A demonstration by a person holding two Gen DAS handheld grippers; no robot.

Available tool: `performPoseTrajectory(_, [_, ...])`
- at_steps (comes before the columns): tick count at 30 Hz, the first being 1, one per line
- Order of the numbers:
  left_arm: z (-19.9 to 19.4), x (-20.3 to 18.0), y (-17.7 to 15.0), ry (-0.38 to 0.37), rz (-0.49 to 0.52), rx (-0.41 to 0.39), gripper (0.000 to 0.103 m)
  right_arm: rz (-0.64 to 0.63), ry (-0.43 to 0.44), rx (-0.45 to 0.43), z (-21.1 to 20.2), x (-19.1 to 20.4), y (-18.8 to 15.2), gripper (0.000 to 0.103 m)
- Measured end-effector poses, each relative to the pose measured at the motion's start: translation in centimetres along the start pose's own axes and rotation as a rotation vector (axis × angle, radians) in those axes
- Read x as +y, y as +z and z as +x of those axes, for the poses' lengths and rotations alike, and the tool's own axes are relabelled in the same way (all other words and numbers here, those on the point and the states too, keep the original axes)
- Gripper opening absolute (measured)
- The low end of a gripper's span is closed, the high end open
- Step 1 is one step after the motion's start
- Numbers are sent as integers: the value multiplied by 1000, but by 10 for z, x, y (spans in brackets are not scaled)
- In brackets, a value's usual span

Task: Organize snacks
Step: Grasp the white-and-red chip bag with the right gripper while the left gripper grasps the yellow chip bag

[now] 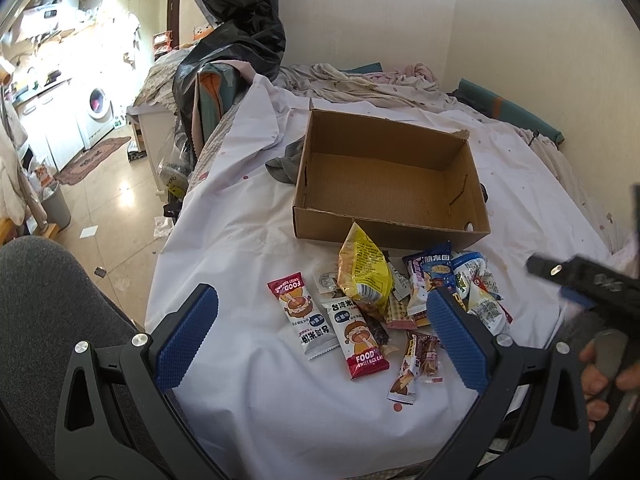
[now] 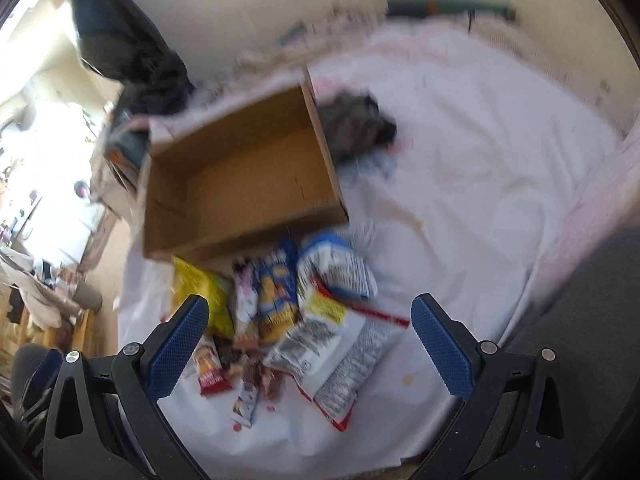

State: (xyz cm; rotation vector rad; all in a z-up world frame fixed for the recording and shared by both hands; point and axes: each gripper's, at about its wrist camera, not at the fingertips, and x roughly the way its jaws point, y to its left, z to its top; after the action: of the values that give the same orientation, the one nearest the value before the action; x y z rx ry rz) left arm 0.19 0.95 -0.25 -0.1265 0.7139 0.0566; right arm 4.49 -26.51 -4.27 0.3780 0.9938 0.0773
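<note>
An empty cardboard box (image 1: 384,168) (image 2: 240,176) sits on the white sheet (image 1: 248,240). In front of it lies a pile of snack packets: a yellow bag (image 1: 362,268) (image 2: 200,288), two rice cake bars (image 1: 298,312) (image 1: 360,340), a blue packet (image 1: 430,276) (image 2: 276,292) and a white and red bag (image 2: 340,360). My left gripper (image 1: 322,340) hangs open above the rice cake bars. My right gripper (image 2: 310,344) is open over the pile; its view is blurred. The right gripper's body (image 1: 588,284) shows at the right edge of the left wrist view, held by a hand (image 1: 600,376).
A dark grey cloth (image 1: 286,160) (image 2: 352,128) lies beside the box. Black plastic bags (image 1: 236,36) are heaped at the bed's left corner. Crumpled bedding (image 1: 360,84) lies along the wall. The bed edge drops to the floor (image 1: 116,208) on the left.
</note>
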Motion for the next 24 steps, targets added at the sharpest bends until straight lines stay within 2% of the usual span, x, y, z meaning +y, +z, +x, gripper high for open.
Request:
performPoseTrajectory(3, [1,6,2,-6,-30,6,103,121,-19,148,31,-18,-5,103])
performPoseTrajectory(5, [3,10,2,-11,-55,18,103,198,-21,210,47,-25,-9,103])
performPoseTrajectory(10, [7,9,2,-5,-61,30,103,253,-19,285,76,-17,-18,103])
performPoseTrajectory(16, [8,7,1,-3,-52,33,103,251,-126,287,94,-7,-19,102])
performPoseTrajectory(19, [9,8,1,-3,-58,37,103,222,-167,274,95,-5,-16,90])
performPoseTrajectory(24, [12,7,0,5,-52,45,103,223,-144,254,80,-8,-15,75])
